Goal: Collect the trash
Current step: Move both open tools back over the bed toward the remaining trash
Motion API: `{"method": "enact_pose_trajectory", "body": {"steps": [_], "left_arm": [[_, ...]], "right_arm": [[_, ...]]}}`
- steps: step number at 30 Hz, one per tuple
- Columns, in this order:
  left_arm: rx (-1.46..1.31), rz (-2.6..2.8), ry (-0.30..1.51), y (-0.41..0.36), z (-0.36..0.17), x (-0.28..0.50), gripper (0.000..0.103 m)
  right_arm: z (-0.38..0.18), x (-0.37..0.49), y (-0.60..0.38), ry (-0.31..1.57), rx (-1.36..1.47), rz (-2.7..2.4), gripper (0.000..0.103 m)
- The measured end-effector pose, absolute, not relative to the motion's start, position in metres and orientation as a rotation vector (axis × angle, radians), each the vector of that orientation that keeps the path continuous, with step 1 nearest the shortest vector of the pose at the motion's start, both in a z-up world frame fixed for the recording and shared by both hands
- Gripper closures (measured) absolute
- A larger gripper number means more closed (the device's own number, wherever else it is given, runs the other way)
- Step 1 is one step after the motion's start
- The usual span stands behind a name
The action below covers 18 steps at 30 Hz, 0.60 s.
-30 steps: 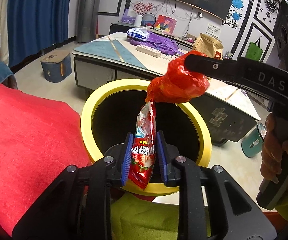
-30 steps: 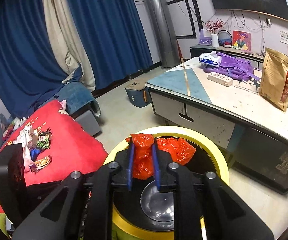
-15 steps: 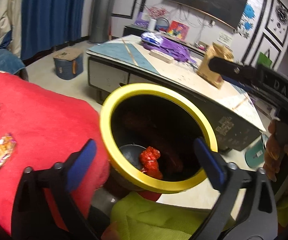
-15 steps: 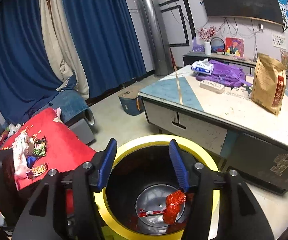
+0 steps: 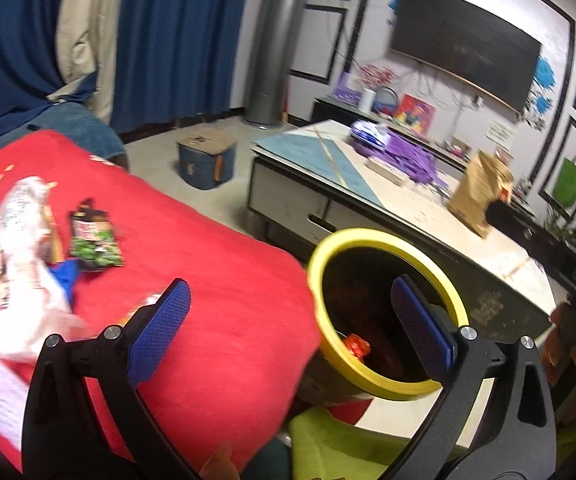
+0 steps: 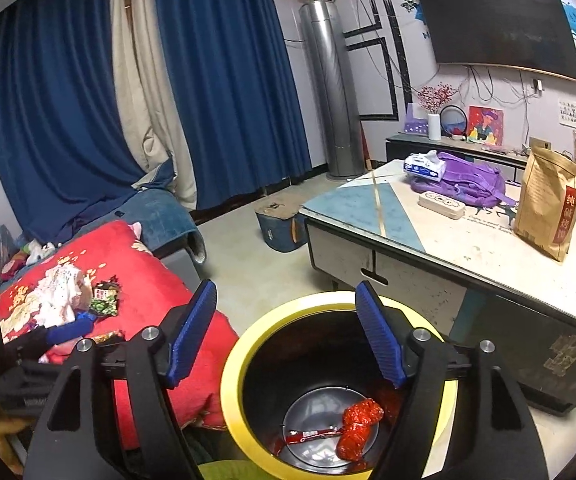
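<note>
In the left wrist view, the left gripper (image 5: 292,316) hangs with its jaws spread wide and nothing between them, straddling the edge of the red blanket (image 5: 216,280) and the yellow-rimmed bin (image 5: 384,376). The remaining trash, a green snack packet (image 5: 95,245) and a heap of white wrappers (image 5: 28,264), lies on the blanket well to the left of the jaws and beyond them. The picture is smeared, so a hasty reach could, I judge, pinch blanket along with a wrapper or nudge the loose pile apart. In the right wrist view, the right gripper (image 6: 288,334) is likewise wide apart and empty, poised over the bin's mouth; a crumpled red bag (image 6: 358,428) and a flat red wrapper (image 6: 312,435) lie on the bin floor below the jaws. The bin stands close under the fingers, so a low swing towards the blanket might clip its rim.
</note>
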<state>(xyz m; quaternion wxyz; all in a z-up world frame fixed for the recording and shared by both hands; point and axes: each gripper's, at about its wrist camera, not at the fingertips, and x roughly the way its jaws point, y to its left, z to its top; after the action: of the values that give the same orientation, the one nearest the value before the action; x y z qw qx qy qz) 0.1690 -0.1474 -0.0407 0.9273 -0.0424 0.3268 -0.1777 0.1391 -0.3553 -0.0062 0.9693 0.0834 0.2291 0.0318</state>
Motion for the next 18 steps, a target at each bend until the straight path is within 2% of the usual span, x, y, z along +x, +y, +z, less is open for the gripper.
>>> {"method": "enact_pose_trajectory", "body": {"steps": [18], "left_arm": [[-0.136,-0.167,0.545,-0.064,-0.013,0.157,0.011]], "right_arm": [[-0.002,0.116,-0.267,0.440,0.048,0.293,0.024]]}}
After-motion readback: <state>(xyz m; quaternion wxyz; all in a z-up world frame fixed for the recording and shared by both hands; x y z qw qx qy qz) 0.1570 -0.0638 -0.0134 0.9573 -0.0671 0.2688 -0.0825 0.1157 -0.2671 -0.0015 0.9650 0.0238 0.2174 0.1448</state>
